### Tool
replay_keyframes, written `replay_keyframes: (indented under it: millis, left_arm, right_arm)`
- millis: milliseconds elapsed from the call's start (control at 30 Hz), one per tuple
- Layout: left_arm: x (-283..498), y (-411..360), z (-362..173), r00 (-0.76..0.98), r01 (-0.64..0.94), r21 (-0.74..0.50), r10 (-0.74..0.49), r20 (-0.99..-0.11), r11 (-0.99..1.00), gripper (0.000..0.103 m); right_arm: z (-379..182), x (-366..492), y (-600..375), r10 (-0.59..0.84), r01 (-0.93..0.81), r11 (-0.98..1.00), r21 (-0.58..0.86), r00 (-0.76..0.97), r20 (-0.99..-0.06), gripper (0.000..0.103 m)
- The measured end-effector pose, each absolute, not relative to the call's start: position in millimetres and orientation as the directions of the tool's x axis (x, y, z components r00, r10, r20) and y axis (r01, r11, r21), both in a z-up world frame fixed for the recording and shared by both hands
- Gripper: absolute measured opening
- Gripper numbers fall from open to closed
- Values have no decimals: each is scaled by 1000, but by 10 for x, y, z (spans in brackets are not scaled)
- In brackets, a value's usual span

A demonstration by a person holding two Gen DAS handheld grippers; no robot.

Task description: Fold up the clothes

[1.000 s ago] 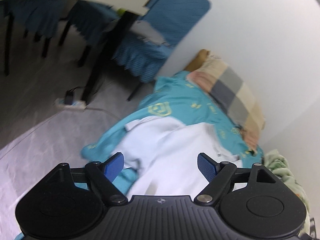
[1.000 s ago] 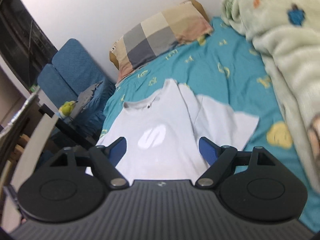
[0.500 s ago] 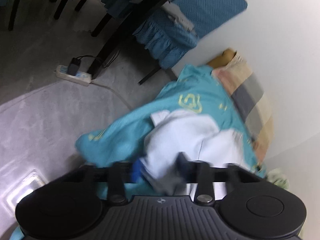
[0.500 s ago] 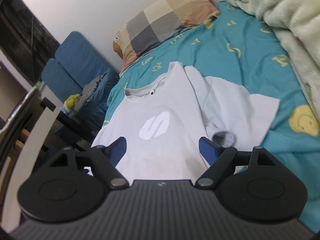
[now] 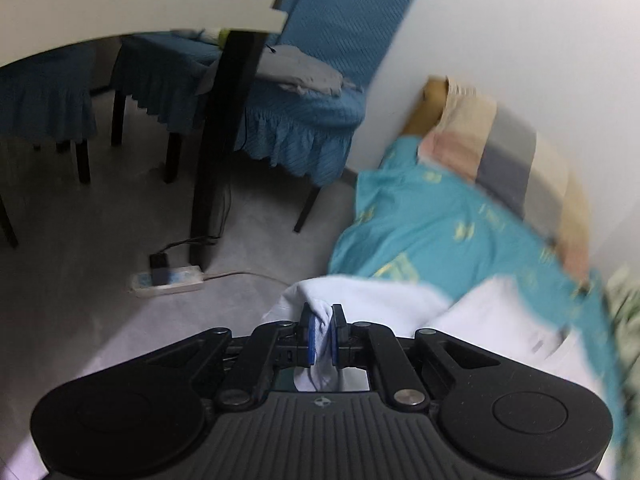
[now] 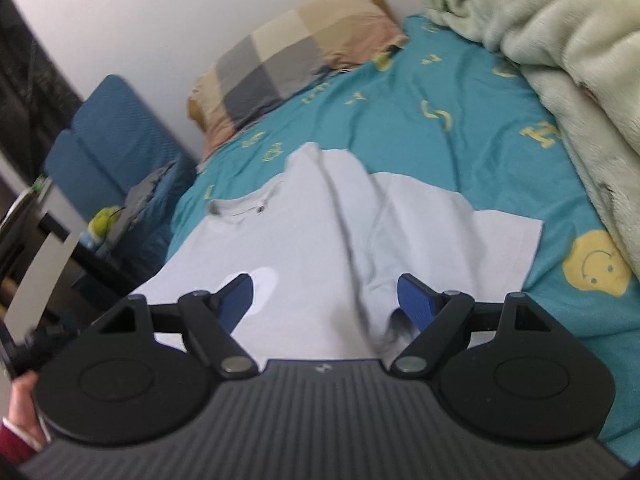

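Observation:
A pale grey-white T-shirt (image 6: 304,236) lies face up on the teal bed sheet (image 6: 400,120), collar toward the pillow, one sleeve spread to the right. In the left wrist view the same T-shirt (image 5: 384,300) hangs over the bed's edge, and my left gripper (image 5: 323,320) is shut on a bunched fold of its fabric, which sticks out between the blue pads. My right gripper (image 6: 326,292) hovers open low over the shirt's lower half, its blue pads apart on either side of a long crease, gripping no cloth.
A checked pillow (image 6: 296,60) lies at the head of the bed against the wall. A fluffy pale green blanket (image 6: 560,40) is heaped on the right. Beside the bed stand blue-covered chairs (image 5: 320,80), a black-legged table (image 5: 224,140) and a power strip (image 5: 168,280) on the floor.
My left gripper went from open over the shirt to shut on its edge and pulled the fabric sideways off the bed's side. The right gripper sank closer to the shirt, staying open.

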State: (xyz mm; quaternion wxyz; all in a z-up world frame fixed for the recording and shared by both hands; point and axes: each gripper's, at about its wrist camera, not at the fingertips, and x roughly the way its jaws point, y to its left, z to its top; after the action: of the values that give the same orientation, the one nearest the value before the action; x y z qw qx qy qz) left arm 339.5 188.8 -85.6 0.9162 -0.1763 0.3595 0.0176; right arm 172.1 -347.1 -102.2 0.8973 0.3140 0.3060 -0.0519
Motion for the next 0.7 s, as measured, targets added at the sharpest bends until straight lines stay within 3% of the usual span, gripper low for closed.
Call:
replay_keyframes:
  millis: [167,300,433,567,633,667,700]
  left_arm:
    - [2945,1881,-1117,812,-90,-437,-188,-553,895,8]
    - [2647,1382,-930,818,158,-254,-270,-507,954,8]
    - [2415,781,-961,724,376,-182,-411,-554,908,8]
    - [2386,378,-1269,643,426,-135,-405,-650,894,8]
    - [2364,372,-1354,642,413,-146,-401,-654,899,9]
    - [2377,404,-1333,635,401,-182,-416,-651,898,12]
    - [2402,463,-1300,628,387,-223,-433,-647,895,23]
  right_arm:
    - [-1132,1794,-3507,117,305,785,539,782,-612,82]
    - [-1144,1844,-3412,144,282,804,523,761,-633,82]
    - [-1157,1854,-3366,162,272,813,516,745,-648,81]
    - [-1169,1828,-3374,170,271,810,520,740,-651,81]
    - [-1169,1825,-3371,172,271,810,521,738,-652,81]
    - [-1170,1823,-3370,173,271,809,521,737,-653,81]
    - [-1170,1821,-3369,175,271,808,522,737,-653,81]
